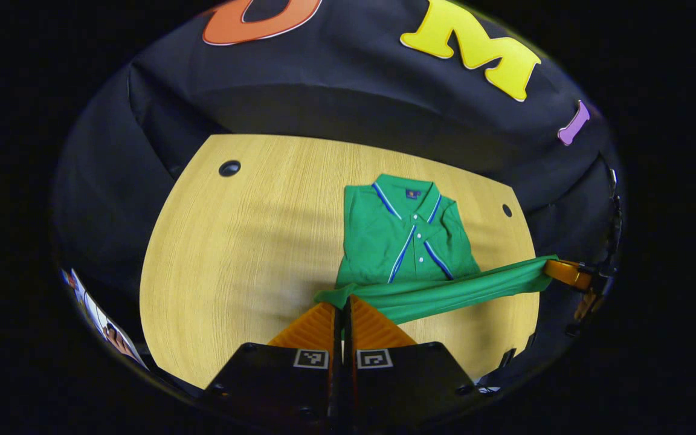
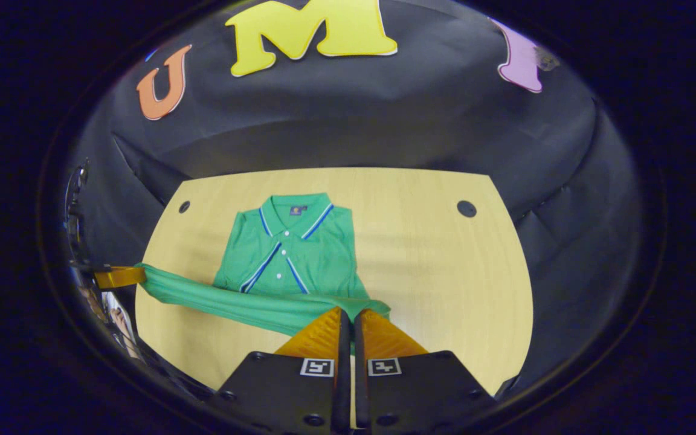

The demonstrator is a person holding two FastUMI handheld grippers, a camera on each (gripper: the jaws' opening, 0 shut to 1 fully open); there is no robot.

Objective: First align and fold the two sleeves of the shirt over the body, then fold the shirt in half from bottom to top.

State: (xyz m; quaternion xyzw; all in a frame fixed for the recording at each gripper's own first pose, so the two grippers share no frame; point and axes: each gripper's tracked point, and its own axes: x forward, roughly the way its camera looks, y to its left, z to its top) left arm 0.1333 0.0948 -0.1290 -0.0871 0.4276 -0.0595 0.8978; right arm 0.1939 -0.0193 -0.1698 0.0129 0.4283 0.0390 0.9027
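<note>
A green polo shirt (image 1: 405, 235) with blue-and-white trim lies collar-away on the wooden table (image 1: 245, 254), sleeves folded in over the body. Its bottom hem (image 1: 444, 293) is lifted off the table and stretched in a band between the two grippers. My left gripper (image 1: 343, 303) is shut on the hem's left corner. In the right gripper view the shirt (image 2: 290, 251) lies ahead, and my right gripper (image 2: 351, 314) is shut on the hem's right corner (image 2: 372, 311). The right gripper (image 1: 565, 273) also shows at the far right of the left gripper view, the left gripper (image 2: 119, 277) at the left of the right gripper view.
The table has round cable holes (image 1: 229, 168) (image 1: 507, 210) near its far corners, seen also in the right gripper view (image 2: 466, 209). Black cloth walls close in the booth behind and at the sides. Bare wood lies left of the shirt (image 1: 233, 241) and right of it (image 2: 444, 266).
</note>
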